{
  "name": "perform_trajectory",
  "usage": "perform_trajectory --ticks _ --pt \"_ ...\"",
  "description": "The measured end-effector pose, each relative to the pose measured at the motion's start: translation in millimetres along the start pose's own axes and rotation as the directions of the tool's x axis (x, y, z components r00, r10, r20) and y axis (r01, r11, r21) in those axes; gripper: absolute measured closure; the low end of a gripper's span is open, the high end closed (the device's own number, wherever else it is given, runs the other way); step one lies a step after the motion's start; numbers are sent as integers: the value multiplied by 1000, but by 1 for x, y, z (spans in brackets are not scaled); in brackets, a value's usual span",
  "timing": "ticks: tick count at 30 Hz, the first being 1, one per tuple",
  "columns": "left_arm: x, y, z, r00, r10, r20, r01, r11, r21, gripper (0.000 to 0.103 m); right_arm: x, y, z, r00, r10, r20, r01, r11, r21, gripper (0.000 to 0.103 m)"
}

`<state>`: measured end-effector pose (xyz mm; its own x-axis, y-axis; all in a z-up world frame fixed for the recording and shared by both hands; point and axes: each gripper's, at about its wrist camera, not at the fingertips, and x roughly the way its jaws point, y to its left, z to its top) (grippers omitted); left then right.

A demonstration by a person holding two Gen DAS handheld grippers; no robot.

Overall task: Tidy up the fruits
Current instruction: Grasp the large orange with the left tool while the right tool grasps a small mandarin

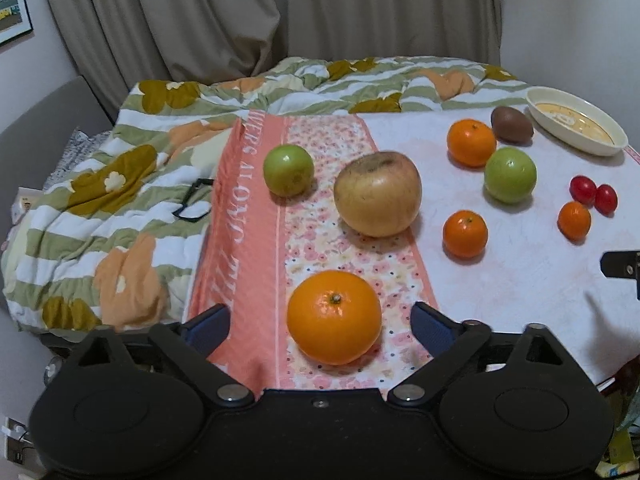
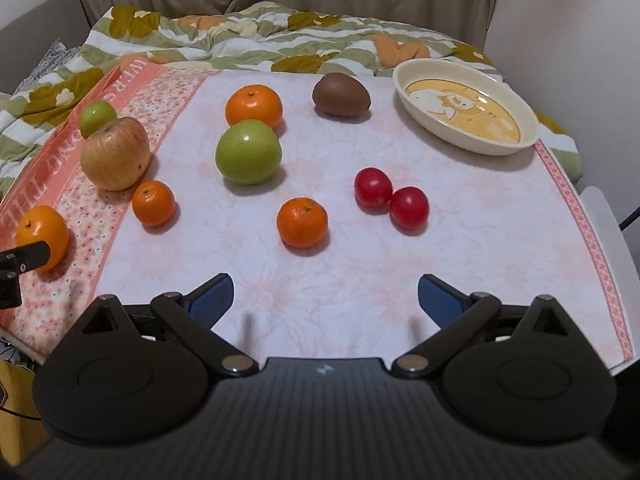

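Observation:
A large orange (image 1: 334, 316) lies on the pink-bordered cloth between the spread fingers of my left gripper (image 1: 320, 312), which is open; neither blue pad touches the fruit. Beyond it sit a big yellowish apple (image 1: 378, 194) and a green apple (image 1: 288, 170). My right gripper (image 2: 326, 286) is open over bare cloth with nothing between its fingers. Ahead of it lie a small mandarin (image 2: 303, 222), two cherry tomatoes (image 2: 373, 191), a second green apple (image 2: 248, 151), another mandarin (image 2: 254, 106) and a brown kiwi (image 2: 341, 94). A cream dish (image 2: 460, 142) stands empty at the far right.
A flowered quilt (image 1: 120, 200) is bunched to the left and behind the cloth, with black eyeglasses (image 1: 192, 200) lying on it. Curtains hang behind. A third mandarin (image 2: 153, 203) lies near the big apple. The cloth's right edge (image 2: 592, 248) drops off beside a white surface.

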<state>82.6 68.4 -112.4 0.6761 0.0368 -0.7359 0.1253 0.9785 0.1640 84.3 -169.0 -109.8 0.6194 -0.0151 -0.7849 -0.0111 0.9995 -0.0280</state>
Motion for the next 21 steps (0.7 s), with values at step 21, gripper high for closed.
perform_trajectory --ticks 21 --pt "24 7 -1 995 -89 -48 87 996 -35 39 46 12 22 999 20 -26 -20 1000 -15 27"
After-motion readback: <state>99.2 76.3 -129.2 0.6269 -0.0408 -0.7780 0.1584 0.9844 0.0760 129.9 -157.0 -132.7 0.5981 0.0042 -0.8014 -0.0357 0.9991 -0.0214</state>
